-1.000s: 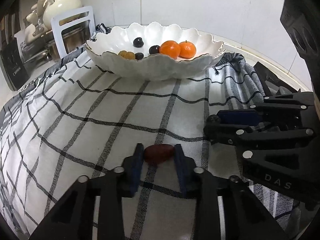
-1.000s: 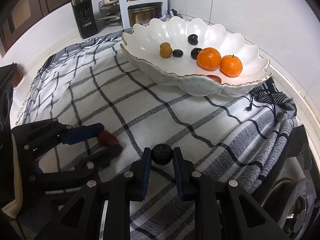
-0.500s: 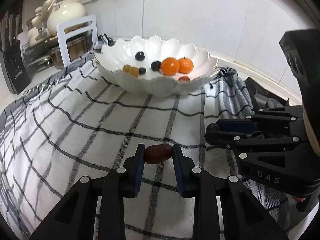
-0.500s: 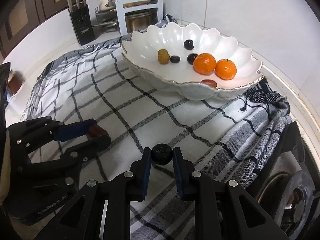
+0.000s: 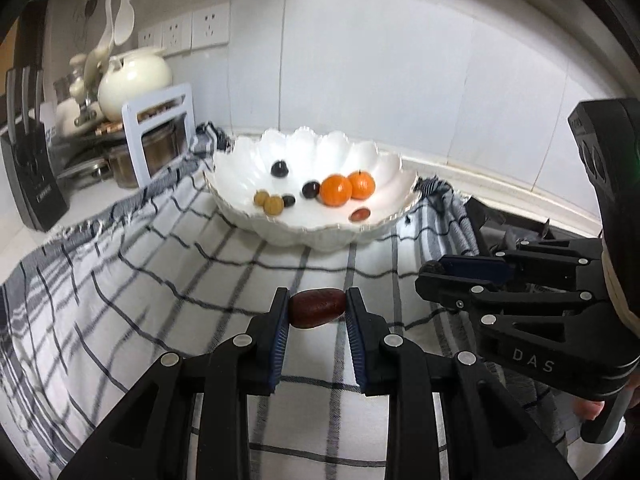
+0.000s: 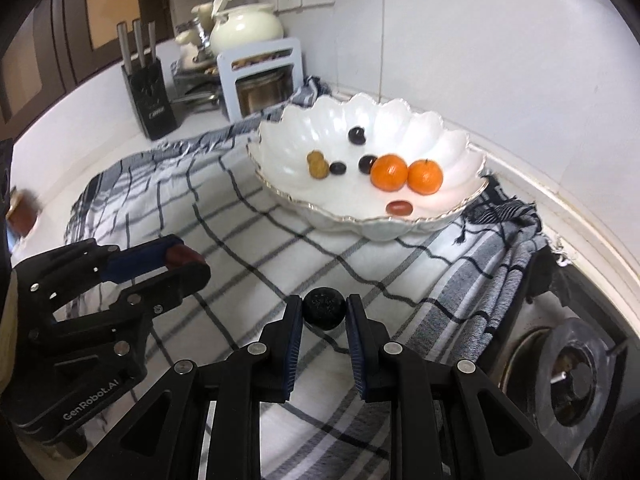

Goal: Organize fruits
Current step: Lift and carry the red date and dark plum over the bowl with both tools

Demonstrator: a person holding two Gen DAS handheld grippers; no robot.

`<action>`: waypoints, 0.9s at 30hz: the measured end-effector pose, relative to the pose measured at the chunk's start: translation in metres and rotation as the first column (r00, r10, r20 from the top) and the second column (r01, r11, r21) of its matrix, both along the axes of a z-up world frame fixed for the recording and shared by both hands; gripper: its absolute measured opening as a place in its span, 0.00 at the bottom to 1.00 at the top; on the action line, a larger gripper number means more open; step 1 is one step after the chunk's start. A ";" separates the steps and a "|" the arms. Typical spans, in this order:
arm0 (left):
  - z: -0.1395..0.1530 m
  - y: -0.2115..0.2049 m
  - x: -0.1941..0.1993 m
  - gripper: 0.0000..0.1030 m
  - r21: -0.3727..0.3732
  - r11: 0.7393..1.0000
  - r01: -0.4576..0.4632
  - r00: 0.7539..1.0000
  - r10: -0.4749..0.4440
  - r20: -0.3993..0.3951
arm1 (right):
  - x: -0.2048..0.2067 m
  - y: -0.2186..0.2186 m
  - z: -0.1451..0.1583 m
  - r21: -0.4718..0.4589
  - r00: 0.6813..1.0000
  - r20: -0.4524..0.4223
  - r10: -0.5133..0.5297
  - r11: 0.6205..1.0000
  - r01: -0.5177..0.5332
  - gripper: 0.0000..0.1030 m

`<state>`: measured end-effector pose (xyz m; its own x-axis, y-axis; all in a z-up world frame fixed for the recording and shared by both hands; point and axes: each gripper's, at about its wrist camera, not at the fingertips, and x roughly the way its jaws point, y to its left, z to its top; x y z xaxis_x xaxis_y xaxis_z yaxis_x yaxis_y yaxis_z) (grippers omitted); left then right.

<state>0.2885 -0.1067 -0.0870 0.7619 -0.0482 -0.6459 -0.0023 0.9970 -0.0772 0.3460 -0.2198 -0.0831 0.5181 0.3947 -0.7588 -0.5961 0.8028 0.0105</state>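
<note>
We work over a checked cloth [image 5: 120, 312] on the desk [image 6: 100, 92], our left gripper [image 5: 318, 308] pinching a red date [image 5: 317, 307], our right gripper [image 6: 323, 312] a dark fruit [image 6: 323, 307], white tiled wall [image 5: 380, 60] beyond.

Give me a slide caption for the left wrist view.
Left gripper clamps a red date above checked cloth, fruit bowl ahead.

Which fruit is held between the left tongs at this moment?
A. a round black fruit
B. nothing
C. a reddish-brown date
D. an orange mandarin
C: in the left wrist view the left tongs are shut on a reddish-brown date, lifted above the checked cloth.
</note>
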 end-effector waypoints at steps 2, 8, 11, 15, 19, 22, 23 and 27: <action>0.008 0.005 -0.001 0.27 0.001 1.000 0.010 1.000 -0.010 0.020 | -0.003 0.001 0.005 0.008 1.000 0.013 -0.020 1.000 0.020 0.23; 0.026 0.018 -0.004 0.27 0.009 0.999 0.046 0.996 -0.046 0.070 | -0.010 0.009 0.022 0.037 0.996 0.050 -0.078 0.996 0.076 0.23; 0.035 0.025 -0.001 0.27 0.007 0.997 0.072 0.993 -0.072 0.089 | -0.012 0.012 0.029 0.051 0.993 0.068 -0.101 0.994 0.098 0.23; 0.046 0.032 0.002 0.27 0.017 0.995 0.099 0.988 -0.101 0.121 | -0.015 0.019 0.040 0.066 0.985 0.099 -0.143 0.988 0.137 0.23; 0.060 0.040 0.006 0.27 0.046 0.991 0.123 0.978 -0.129 0.165 | -0.013 0.023 0.047 0.089 0.975 0.121 -0.186 0.980 0.176 0.23; 0.068 0.045 0.010 0.27 0.068 0.989 0.129 0.972 -0.140 0.191 | -0.010 0.027 0.052 0.106 0.966 0.136 -0.218 0.973 0.205 0.23; 0.071 0.047 0.012 0.27 0.072 0.989 0.133 0.969 -0.145 0.198 | -0.008 0.028 0.054 0.112 0.963 0.138 -0.229 0.970 0.215 0.23; 0.078 0.055 0.022 0.27 0.088 0.985 0.147 0.962 -0.163 0.218 | 0.002 0.034 0.058 0.137 0.952 0.149 -0.267 0.959 0.247 0.23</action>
